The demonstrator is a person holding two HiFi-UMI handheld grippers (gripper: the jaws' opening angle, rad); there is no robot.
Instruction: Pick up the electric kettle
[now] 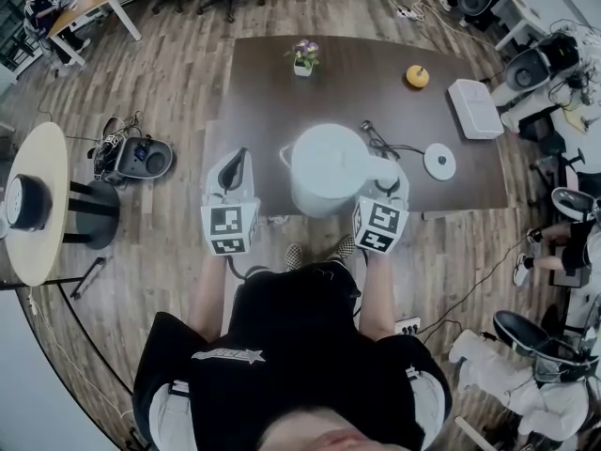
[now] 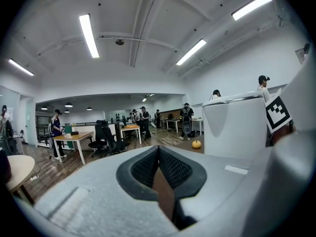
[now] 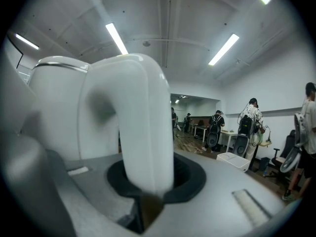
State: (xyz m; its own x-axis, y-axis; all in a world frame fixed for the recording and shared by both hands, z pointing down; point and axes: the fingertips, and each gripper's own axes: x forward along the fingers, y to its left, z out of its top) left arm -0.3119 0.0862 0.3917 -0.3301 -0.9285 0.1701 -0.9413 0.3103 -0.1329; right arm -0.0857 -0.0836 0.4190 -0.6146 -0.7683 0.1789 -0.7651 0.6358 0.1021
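The white electric kettle (image 1: 329, 167) is at the near edge of the dark brown table (image 1: 263, 73), in front of the person. My right gripper (image 1: 387, 188) is shut on its handle (image 3: 140, 127), which fills the space between the jaws in the right gripper view, with the kettle body (image 3: 54, 107) to the left. The kettle's round white base (image 1: 439, 161) lies apart on the table to the right, with its cord. My left gripper (image 1: 235, 163) is to the left of the kettle, shut with nothing in it (image 2: 159, 149). The kettle (image 2: 234, 127) shows at the right of the left gripper view.
On the table stand a small potted flower (image 1: 303, 56), an orange pumpkin-shaped thing (image 1: 417, 76) and a white box (image 1: 474, 108). A round side table (image 1: 42, 242) with a dark round device stands at the left. Office chairs and people fill the room's edges.
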